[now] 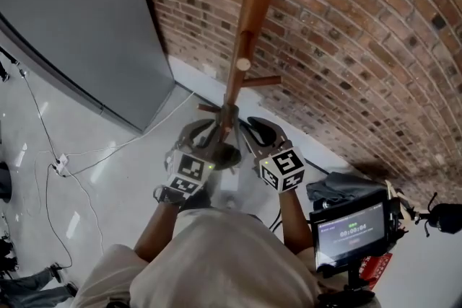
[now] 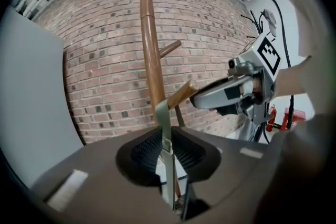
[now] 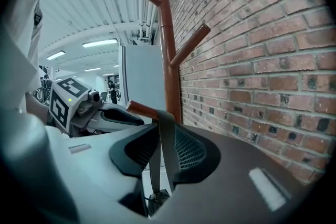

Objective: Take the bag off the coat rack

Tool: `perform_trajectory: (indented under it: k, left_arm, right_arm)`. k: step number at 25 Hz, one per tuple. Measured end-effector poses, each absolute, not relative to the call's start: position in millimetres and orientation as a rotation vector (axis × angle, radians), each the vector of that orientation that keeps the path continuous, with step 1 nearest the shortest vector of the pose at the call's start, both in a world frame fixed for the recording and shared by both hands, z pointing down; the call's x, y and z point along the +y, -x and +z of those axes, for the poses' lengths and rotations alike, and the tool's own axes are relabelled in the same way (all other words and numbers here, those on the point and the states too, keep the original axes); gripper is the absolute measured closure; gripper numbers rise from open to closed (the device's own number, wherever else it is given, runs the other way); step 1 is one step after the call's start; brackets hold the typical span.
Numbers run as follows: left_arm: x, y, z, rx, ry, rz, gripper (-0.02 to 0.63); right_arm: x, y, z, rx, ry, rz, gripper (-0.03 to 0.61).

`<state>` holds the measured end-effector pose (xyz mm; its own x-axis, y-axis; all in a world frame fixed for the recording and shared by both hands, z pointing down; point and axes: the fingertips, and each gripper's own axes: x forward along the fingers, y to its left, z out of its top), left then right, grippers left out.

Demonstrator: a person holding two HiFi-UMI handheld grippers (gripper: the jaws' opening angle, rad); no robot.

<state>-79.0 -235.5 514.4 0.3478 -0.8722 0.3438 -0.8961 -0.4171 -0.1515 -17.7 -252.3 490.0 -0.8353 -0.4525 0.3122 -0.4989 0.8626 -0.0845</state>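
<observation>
The wooden coat rack (image 1: 249,18) stands against the brick wall. A grey-green bag strap (image 2: 166,139) hangs over a low peg (image 2: 181,94) of the rack. The strap runs down between the pads of my left gripper (image 2: 167,148), which stand a little apart from it on both sides. My right gripper (image 3: 160,150) is open wide, and the same strap (image 3: 160,134) hangs loose between its pads below the peg (image 3: 140,109). In the head view both grippers, left (image 1: 206,137) and right (image 1: 256,132), flank the pole low down. The bag's body is mostly hidden under them.
A tall grey cabinet (image 1: 79,25) stands left of the rack, the brick wall (image 1: 375,68) behind it. White cables (image 1: 72,162) trail over the pale floor at the left. A dark bundle (image 1: 339,187) and a screen device (image 1: 350,231) sit at the right.
</observation>
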Motion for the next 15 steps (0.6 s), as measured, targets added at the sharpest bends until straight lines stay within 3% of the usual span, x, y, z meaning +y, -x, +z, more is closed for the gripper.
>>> perform_trajectory:
  k: [15]
  left_arm:
    - [-247, 70, 558, -1.564, -2.533, 0.606, 0.491]
  right_arm:
    - [-257, 37, 522, -2.673, -0.701, 0.255, 0.462]
